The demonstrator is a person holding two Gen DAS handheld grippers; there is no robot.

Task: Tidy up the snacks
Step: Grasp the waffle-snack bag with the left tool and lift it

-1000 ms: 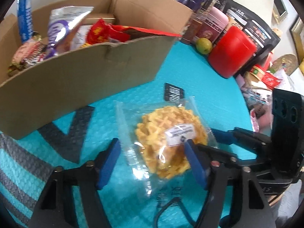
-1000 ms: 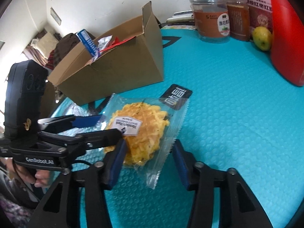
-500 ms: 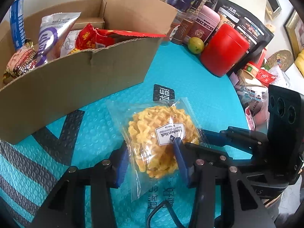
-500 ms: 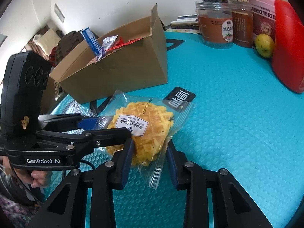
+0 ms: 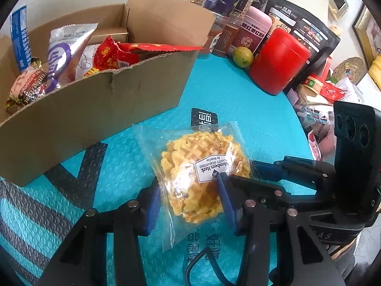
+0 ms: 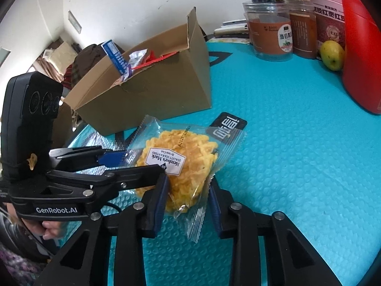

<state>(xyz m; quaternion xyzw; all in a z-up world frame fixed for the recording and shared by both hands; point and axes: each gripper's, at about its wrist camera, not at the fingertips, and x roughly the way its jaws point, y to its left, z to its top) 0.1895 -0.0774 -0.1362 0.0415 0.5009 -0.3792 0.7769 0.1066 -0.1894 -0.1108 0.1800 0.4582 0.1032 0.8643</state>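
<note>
Waffle pack (image 5: 200,174) on teal surface (image 6: 297,157) just in front of snack box (image 5: 100,104), left tongs (image 5: 188,202) closed on its near edge, right tongs (image 6: 188,197) pinching the same pack from the other side, red canister (image 5: 277,62) well behind

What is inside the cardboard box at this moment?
The cardboard box holds upright snack packets: a red packet, a silver-purple packet and a blue carton. Its front wall hides whatever lies lower down.
</note>
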